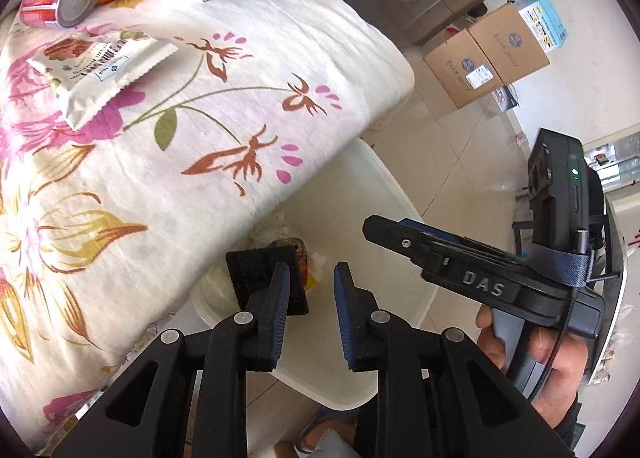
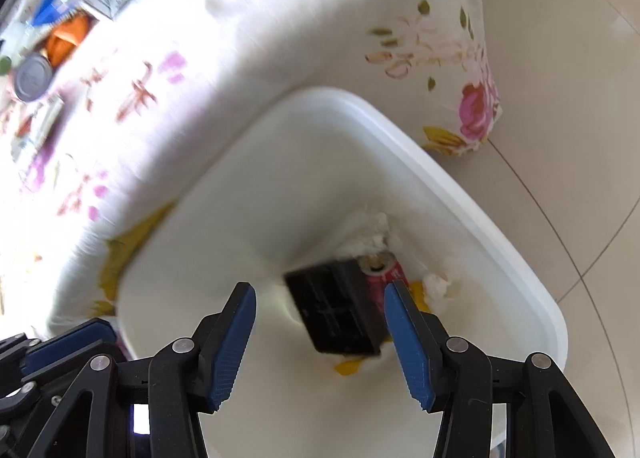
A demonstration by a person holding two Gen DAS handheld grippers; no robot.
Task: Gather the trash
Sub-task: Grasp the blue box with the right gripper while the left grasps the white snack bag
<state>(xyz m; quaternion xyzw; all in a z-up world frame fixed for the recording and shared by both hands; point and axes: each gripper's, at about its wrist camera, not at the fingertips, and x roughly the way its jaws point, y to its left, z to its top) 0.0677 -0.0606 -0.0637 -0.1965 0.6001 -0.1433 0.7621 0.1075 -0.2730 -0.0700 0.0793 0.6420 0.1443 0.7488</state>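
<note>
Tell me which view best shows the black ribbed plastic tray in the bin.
The right wrist view: the black ribbed plastic tray shows whole, lying in the white plastic bin. In the left wrist view, the left gripper covers part of the tray.

Looks like someone's home: a tabletop under a white flowered cloth [image 1: 240,130], glossy beige floor tiles [image 2: 560,58], brown cardboard shipping boxes [image 1: 488,54] stacked nearby, and a white plastic bin [image 2: 400,130] beside it.

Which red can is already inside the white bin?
The red can beside the black box; the other red can lies on the floral tablecloth.
</note>
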